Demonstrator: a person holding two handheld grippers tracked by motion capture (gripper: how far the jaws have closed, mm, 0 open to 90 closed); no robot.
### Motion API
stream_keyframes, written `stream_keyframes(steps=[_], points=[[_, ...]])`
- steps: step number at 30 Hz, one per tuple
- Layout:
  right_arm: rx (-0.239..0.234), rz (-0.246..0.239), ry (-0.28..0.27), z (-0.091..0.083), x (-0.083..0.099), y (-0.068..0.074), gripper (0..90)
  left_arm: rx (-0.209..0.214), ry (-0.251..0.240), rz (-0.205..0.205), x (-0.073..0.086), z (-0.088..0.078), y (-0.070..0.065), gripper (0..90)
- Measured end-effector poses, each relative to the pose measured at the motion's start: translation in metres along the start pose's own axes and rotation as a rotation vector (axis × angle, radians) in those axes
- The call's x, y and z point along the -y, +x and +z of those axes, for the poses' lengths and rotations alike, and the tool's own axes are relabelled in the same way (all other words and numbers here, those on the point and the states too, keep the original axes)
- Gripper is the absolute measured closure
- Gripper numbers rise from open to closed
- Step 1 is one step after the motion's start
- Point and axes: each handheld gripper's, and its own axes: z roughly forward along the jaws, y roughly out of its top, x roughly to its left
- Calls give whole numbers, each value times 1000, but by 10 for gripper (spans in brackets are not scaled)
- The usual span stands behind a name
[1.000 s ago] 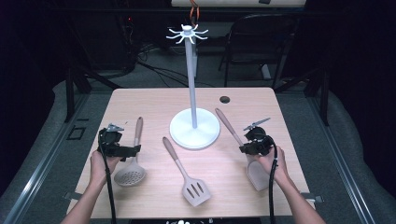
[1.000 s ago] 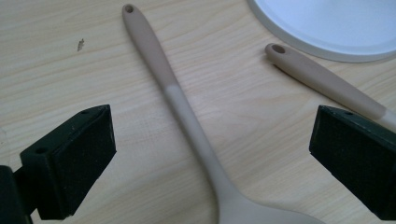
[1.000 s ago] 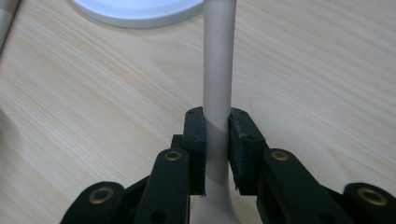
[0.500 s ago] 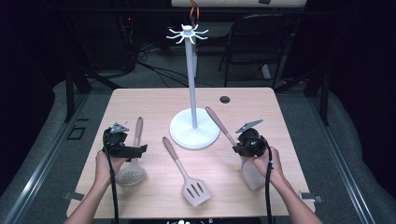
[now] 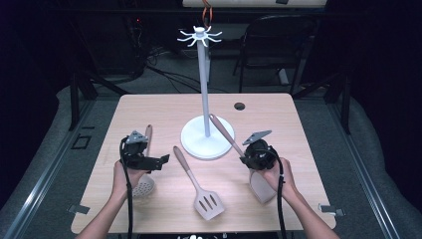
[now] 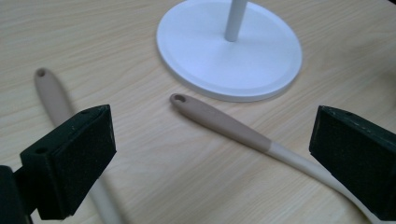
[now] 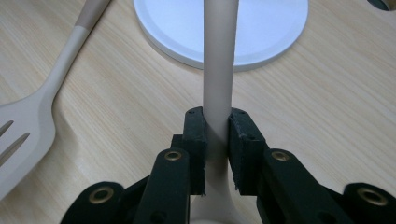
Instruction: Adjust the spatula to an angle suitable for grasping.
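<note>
Dark room, wooden table: right gripper grasps spatula handle; left gripper fingers released.

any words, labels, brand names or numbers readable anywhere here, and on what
None: no readable text in any view.
The spatula handle held in the right gripper, the slotted turner, the skimmer, the white stand, the left gripper and the table show no lettering.

Light wooden table at frame centre, grommet hole upper right. Dark room; black chair top right, cables on grey floor upper left.
</note>
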Motion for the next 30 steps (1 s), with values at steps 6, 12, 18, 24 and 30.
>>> stream_keyframes(steps=[6,12,18,24,30], points=[[17,-34,-38,2,-8,12,783,25,-11,21,-5,8,-11,0],[24,-50,-56,3,-12,18,783,54,-17,35,-10,15,-24,0],[16,-59,-83,3,-16,25,783,105,-53,46,-18,20,-33,1],[19,-70,-110,2,-21,33,783,150,-82,20,-26,25,-40,2],[19,-73,-130,4,-25,40,783,204,-102,-13,-34,33,-43,33]])
